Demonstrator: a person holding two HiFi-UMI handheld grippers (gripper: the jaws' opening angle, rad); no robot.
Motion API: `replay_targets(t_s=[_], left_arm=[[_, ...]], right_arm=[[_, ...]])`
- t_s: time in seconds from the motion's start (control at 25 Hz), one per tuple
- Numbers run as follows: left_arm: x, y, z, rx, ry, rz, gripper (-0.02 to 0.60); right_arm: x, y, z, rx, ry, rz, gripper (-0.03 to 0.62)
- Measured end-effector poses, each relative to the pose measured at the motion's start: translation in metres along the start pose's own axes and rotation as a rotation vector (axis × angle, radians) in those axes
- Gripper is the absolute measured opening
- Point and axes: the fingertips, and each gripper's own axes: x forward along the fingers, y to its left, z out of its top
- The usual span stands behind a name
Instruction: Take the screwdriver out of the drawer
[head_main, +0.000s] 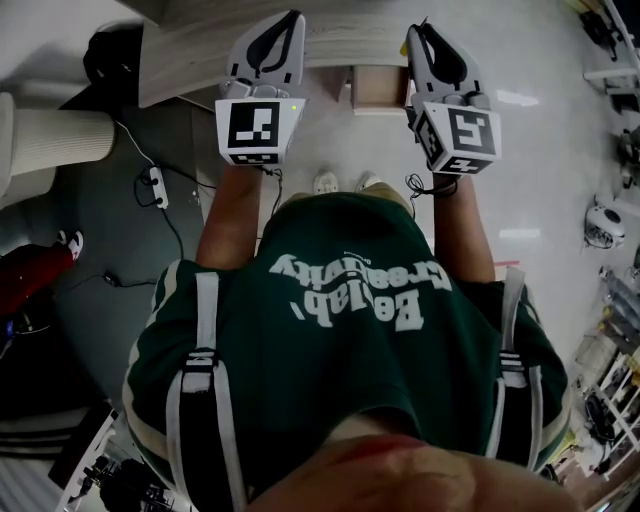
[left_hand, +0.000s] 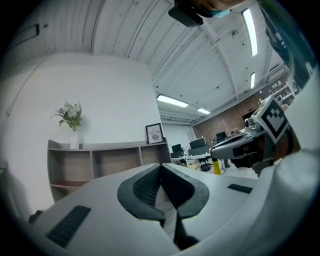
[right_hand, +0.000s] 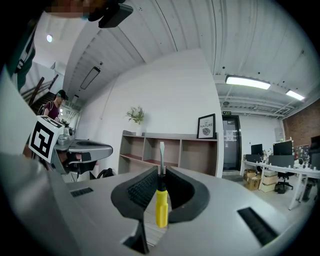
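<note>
The screwdriver has a yellow handle and a thin flat-tipped shaft. It stands upright between the pads of my right gripper, which is shut on it where handle meets shaft. In the head view the right gripper is held out level in front of the person's chest, with the left gripper beside it at about the same height. The left gripper is shut, its pads meeting with nothing between them. Each gripper view shows the other gripper off to the side. A light wooden drawer unit lies below, between the two grippers.
A wooden tabletop runs under the left gripper. Cables and a power strip lie on the floor at the left. Ahead stands an open wall shelf with a flower vase and a framed picture. Office desks stand at the right.
</note>
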Motion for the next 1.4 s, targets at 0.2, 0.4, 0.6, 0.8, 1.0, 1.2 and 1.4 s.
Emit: replay_targets(t_s=[0.2, 0.4, 0.6, 0.8, 1.0, 1.2, 1.4], left_arm=[[-0.001, 0.006, 0.009, -0.001, -0.015, 0.011, 0.018], [-0.002, 0.006, 0.008, 0.011, -0.014, 0.002, 0.018], [-0.003, 0.009, 0.008, 0.005, -0.013, 0.004, 0.018], [-0.005, 0.005, 0.003, 0.0, -0.007, -0.008, 0.018], [-0.006, 0.007, 0.0, -0.006, -0.01, -0.007, 0.018], [-0.004, 0.0, 0.0, 0.014, -0.005, -0.02, 0.018], [-0.003, 0.0, 0.001, 0.027, -0.015, -0.023, 0.018]], right_arm=[[0.002, 0.008, 0.005, -0.017, -0.004, 0.013, 0.064], [0.005, 0.014, 0.004, -0.035, -0.013, 0.014, 0.064], [0.006, 0.017, 0.002, -0.025, -0.005, 0.022, 0.064], [0.006, 0.022, 0.004, -0.037, 0.001, 0.033, 0.064], [0.007, 0.03, 0.01, -0.076, -0.016, 0.035, 0.064], [0.005, 0.024, 0.008, -0.035, -0.017, 0.02, 0.064], [0.006, 0.023, 0.002, -0.026, -0.013, 0.015, 0.064]])
